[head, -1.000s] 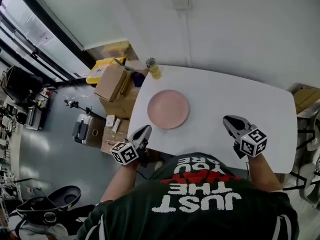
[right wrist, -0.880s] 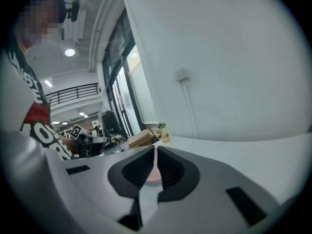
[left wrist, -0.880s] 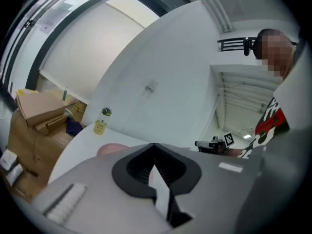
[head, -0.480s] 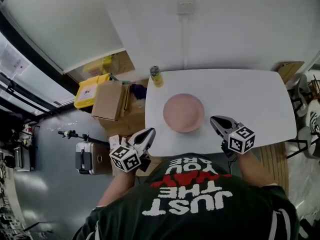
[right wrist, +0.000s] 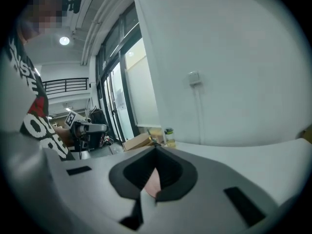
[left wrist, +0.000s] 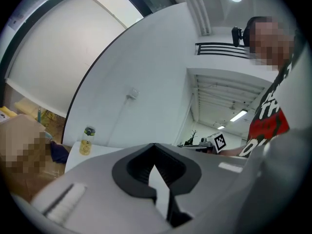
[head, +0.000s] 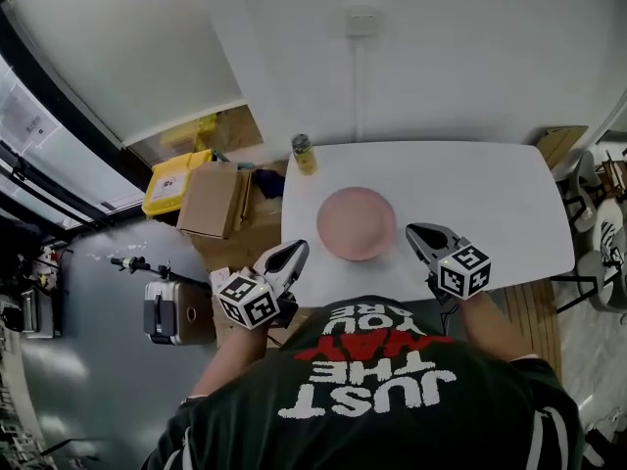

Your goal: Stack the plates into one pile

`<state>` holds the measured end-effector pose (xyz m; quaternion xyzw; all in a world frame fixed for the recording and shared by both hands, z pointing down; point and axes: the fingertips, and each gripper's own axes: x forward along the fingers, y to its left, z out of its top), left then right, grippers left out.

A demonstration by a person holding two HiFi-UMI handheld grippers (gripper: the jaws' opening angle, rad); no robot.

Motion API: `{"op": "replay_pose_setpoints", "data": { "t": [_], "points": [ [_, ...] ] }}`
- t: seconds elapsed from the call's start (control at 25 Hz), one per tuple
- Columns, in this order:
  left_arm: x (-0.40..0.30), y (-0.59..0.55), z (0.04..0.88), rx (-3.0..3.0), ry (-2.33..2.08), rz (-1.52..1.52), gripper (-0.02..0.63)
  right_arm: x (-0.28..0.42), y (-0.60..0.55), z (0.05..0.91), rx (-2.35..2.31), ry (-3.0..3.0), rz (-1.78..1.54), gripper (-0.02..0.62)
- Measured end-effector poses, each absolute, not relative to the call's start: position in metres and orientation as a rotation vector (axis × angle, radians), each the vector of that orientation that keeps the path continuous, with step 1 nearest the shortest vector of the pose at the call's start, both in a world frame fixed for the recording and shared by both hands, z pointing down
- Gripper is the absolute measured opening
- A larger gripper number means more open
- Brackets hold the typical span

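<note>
White table [head: 480, 189], pink plate [head: 356, 223] nearer left edge

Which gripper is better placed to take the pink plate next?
Right, probably: the right gripper points at the pink plate, visible beyond its shut jaws; the left gripper faces the wall instead.

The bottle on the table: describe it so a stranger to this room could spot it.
Find the white table against the wall. At its far left corner, beyond the pink plate, stands the small yellow bottle, the only upright thing there.
</note>
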<state>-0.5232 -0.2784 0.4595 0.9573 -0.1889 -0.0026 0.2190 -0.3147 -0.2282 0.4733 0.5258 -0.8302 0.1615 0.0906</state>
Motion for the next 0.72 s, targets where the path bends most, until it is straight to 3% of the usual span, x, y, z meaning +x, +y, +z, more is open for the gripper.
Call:
{"op": "replay_pose_setpoints", "data": {
  "t": [0.72],
  "points": [
    [-0.543,-0.273,0.474,2.627,-0.493,0.010,0.008,-0.329,-0.215,0.482,1.591,-2.394,0.503,0.005]
  ]
}}
